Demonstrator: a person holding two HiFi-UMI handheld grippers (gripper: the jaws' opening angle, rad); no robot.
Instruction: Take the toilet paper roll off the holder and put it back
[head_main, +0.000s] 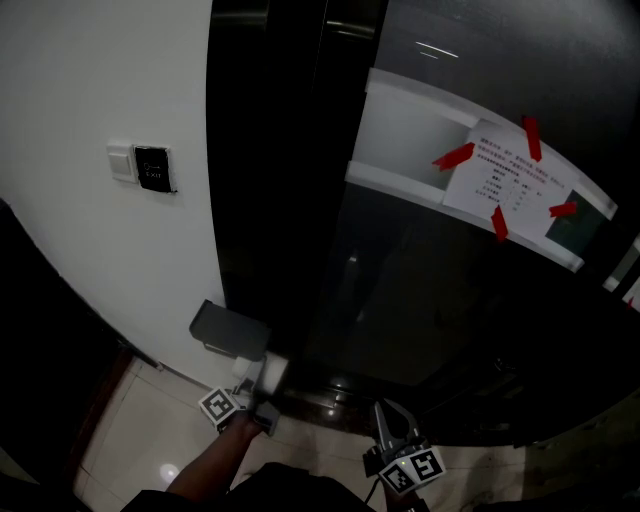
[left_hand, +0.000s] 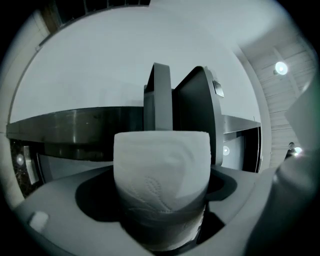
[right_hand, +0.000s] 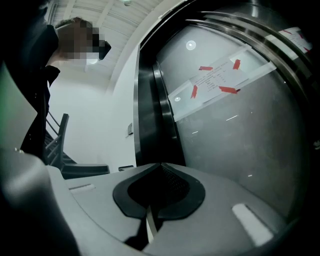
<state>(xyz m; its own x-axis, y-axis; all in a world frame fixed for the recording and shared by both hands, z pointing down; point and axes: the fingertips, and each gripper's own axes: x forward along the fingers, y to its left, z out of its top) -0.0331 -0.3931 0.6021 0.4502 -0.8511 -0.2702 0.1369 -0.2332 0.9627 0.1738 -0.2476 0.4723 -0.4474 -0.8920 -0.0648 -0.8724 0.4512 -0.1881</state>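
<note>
White wall (head_main: 100, 250) bears the holder (head_main: 228, 330). Your left gripper (head_main: 268, 388) has its jaws squeezing the toilet paper roll (left_hand: 161, 170), seemingly off, at the holder's 5 o'clock. Putting it back remains. Your right gripper (head_main: 388, 425) has its jaws pressed together, empty.

- An indoor hall or washroom entry in a public-type building; which of the two cannot be told.
- A grey holder (head_main: 228, 330) hangs on the white wall (head_main: 90, 280), with a toilet roll (left_hand: 161, 175) near it.
- A switch (head_main: 153, 168) sits on the wall to the left.
- On the right is a dark glossy door (head_main: 420, 300), with a notice (head_main: 505, 185) stuck on with red tape (head_main: 455, 156).
- The floor (head_main: 150, 430) is pale tile.
</note>
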